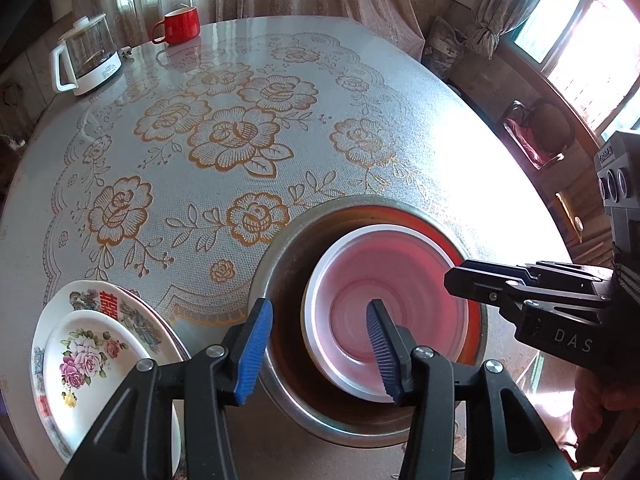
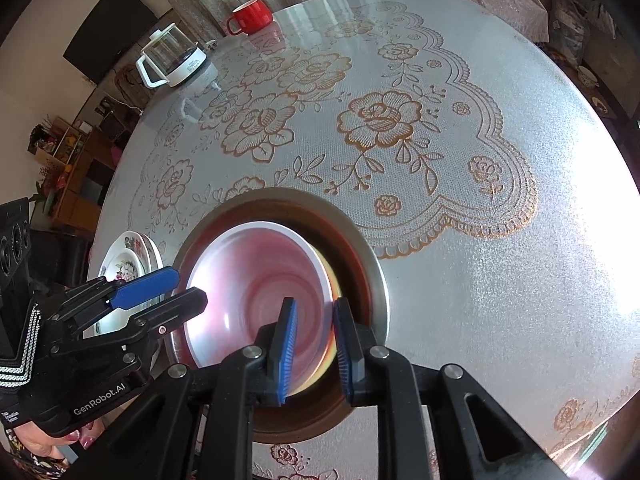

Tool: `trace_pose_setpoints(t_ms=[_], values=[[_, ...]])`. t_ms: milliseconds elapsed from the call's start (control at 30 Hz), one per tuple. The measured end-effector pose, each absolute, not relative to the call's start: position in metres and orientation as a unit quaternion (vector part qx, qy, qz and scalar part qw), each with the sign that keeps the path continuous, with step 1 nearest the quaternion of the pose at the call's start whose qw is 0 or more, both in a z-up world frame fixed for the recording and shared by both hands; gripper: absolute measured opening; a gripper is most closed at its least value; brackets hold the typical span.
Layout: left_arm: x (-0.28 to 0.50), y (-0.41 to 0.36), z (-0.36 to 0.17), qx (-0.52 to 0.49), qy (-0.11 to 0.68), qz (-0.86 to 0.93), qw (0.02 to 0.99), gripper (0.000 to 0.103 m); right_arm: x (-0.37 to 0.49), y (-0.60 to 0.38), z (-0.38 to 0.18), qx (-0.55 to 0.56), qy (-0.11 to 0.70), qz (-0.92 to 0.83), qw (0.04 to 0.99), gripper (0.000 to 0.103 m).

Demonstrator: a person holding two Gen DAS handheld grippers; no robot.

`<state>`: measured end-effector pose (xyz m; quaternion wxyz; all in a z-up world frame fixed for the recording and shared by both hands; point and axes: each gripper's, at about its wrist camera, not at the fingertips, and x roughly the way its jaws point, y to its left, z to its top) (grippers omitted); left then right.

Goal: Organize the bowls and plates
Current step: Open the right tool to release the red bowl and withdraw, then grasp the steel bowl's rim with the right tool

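A pink bowl with a white rim (image 1: 384, 312) sits inside a larger steel bowl (image 1: 280, 264); both show in the right wrist view, the pink bowl (image 2: 248, 292) and the steel bowl (image 2: 372, 264). My left gripper (image 1: 322, 350) is open; its jaws straddle the pink bowl's left rim, one pad inside, one outside. My right gripper (image 2: 316, 350) has its jaws close together astride the pink bowl's right rim; whether they press it is unclear. Two stacked floral plates (image 1: 92, 344) lie left of the bowls, also in the right wrist view (image 2: 128, 260).
A red mug (image 1: 178, 26) and a glass kettle with a white base (image 1: 86, 60) stand at the far side of the round table, which has a floral cover (image 1: 240, 140). Curtains and a bright window lie beyond. Cabinets stand to the left in the right wrist view.
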<state>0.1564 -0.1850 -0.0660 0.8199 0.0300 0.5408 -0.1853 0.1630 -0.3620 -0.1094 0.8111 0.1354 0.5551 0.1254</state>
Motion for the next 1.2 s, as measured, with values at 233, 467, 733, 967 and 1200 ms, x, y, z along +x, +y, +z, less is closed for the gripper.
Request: trace_pose_setpoints(t_ms=[233, 467, 733, 967, 1200], values=[[0.158, -0.175, -0.059, 0.015, 0.532, -0.173, 0.829, 0.063, 0.159, -0.37, -0.103, 0.145, 0.54, 0.12, 0.82, 0.022], [0.157, -0.156, -0.061, 0.001, 0.523, -0.151, 0.839, 0.068, 0.155, -0.383, -0.101, 0.15, 0.532, 0.109, 0.826, 0.023], [0.151, -0.14, -0.066, -0.027, 0.515, -0.164, 0.841, 0.069, 0.152, -0.396, -0.104, 0.151, 0.528, 0.095, 0.83, 0.031], [0.147, -0.139, -0.072, -0.047, 0.522, -0.181, 0.832, 0.067, 0.157, -0.408, -0.121, 0.163, 0.538, 0.078, 0.823, 0.031], [0.149, -0.14, -0.074, -0.049, 0.526, -0.178, 0.831, 0.067, 0.159, -0.401, -0.128, 0.161, 0.543, 0.104, 0.818, 0.031]])
